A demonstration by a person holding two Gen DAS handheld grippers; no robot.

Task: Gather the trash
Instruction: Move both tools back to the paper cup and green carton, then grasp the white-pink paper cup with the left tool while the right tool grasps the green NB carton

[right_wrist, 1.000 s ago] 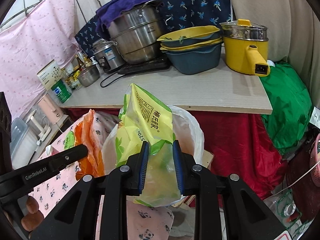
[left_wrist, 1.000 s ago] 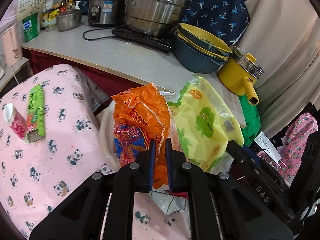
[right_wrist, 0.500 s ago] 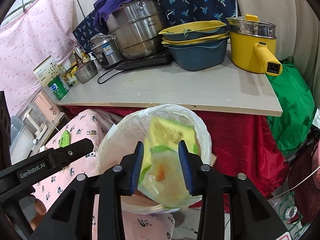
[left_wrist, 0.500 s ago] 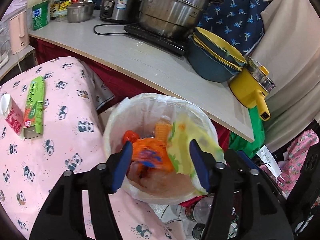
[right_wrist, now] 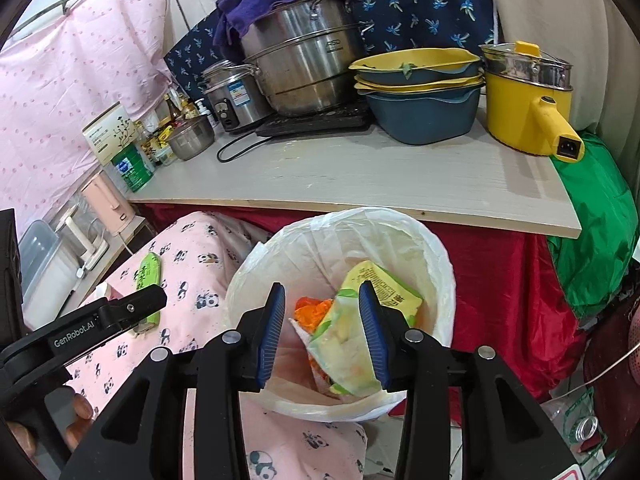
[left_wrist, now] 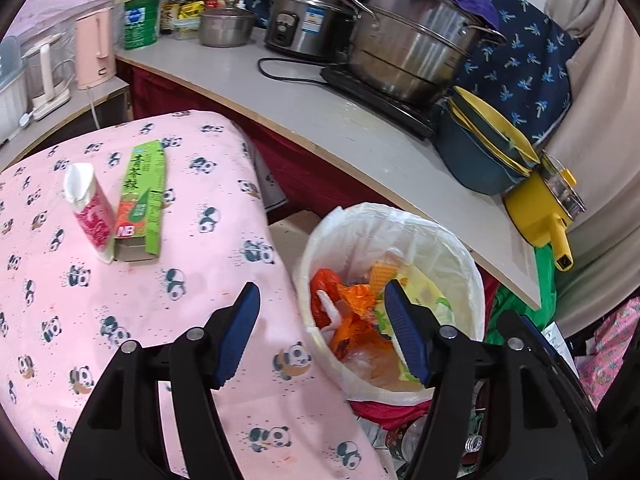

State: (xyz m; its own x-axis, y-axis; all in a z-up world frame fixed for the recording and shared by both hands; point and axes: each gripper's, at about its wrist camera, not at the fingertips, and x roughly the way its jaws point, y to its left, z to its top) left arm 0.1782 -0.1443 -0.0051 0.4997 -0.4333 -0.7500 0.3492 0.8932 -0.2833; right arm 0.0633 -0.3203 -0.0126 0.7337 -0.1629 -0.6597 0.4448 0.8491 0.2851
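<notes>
A white-lined trash bin (left_wrist: pixel 400 216) stands between the pink panda-cloth table (left_wrist: pixel 120 320) and the counter. An orange snack bag (left_wrist: pixel 356 300) and a yellow-green bag (left_wrist: pixel 424 292) lie loose inside it. My left gripper (left_wrist: pixel 320 292) hangs over the table edge and the bin's left rim; its jaws are opening with nothing between them. My right gripper (right_wrist: pixel 322 292) is open above the bin (right_wrist: pixel 400 224), and the yellow-green bag (right_wrist: pixel 344 340) lies below it, untouched. A green tea box (left_wrist: pixel 142 200) and a pink-white carton (left_wrist: pixel 90 212) lie on the table.
The grey counter (right_wrist: pixel 360 176) behind the bin holds a steel pot (right_wrist: pixel 304 68), stacked basins (right_wrist: pixel 420 112) and a yellow electric pot (right_wrist: pixel 524 120). A green bag (right_wrist: pixel 592 240) hangs to the right. Bottles (right_wrist: pixel 584 428) litter the floor. A hand (right_wrist: pixel 78 412) holds the left tool.
Both grippers opened and let go: the orange bag and the yellow-green bag dropped into the bin. The left gripper swung left, over the table's edge.
</notes>
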